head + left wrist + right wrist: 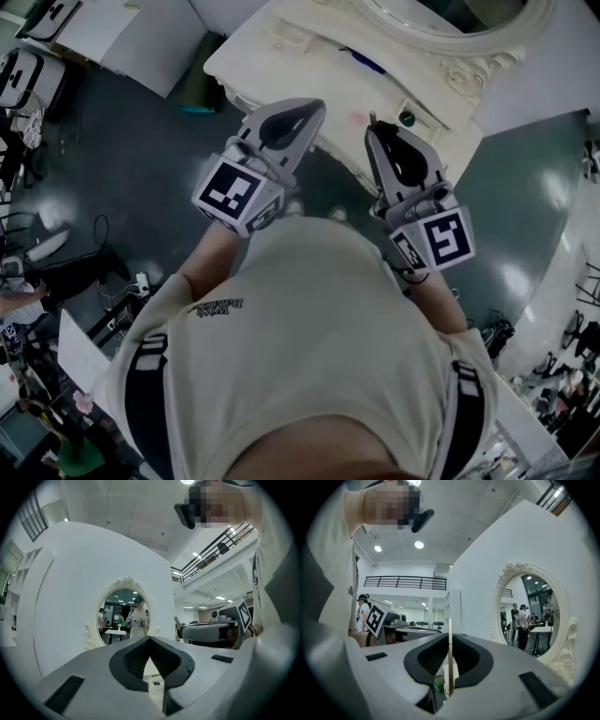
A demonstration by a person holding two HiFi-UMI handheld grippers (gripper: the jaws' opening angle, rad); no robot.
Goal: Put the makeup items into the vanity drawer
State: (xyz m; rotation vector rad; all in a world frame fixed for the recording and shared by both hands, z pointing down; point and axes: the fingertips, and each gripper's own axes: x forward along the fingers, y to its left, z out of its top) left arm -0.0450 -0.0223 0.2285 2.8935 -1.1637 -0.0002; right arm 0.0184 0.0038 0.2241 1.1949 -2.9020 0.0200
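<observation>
Dark glossy floor [141, 169] spread under the whole scene. A white vanity [281, 47] with carved trim stood at the top of the head view, its oval mirror [450, 19] set at the back.

A person in a pale shirt [309, 328] stood facing the vanity with both arms forward. Both tools were held level and side by side, near each other but apart, pointing at the vanity's front edge.

Left claw [317, 111]: its own view showed the jaw tips pressed together with nothing caught between them. Only the white tabletop showed through the gap behind the tips.

Right claw [372, 127]: jaws closed onto a thin pale stick [450, 658]. The stick stood upright between the pads and rose above the jaw tips. It was too slim to tell what kind of makeup item it was.

Small things lay on the tabletop just beyond the right claw:
- a dark green round item [406, 118]
- a faint pink patch [357, 117] beside it
- a slim blue item [368, 61] further back, near the mirror's base
</observation>
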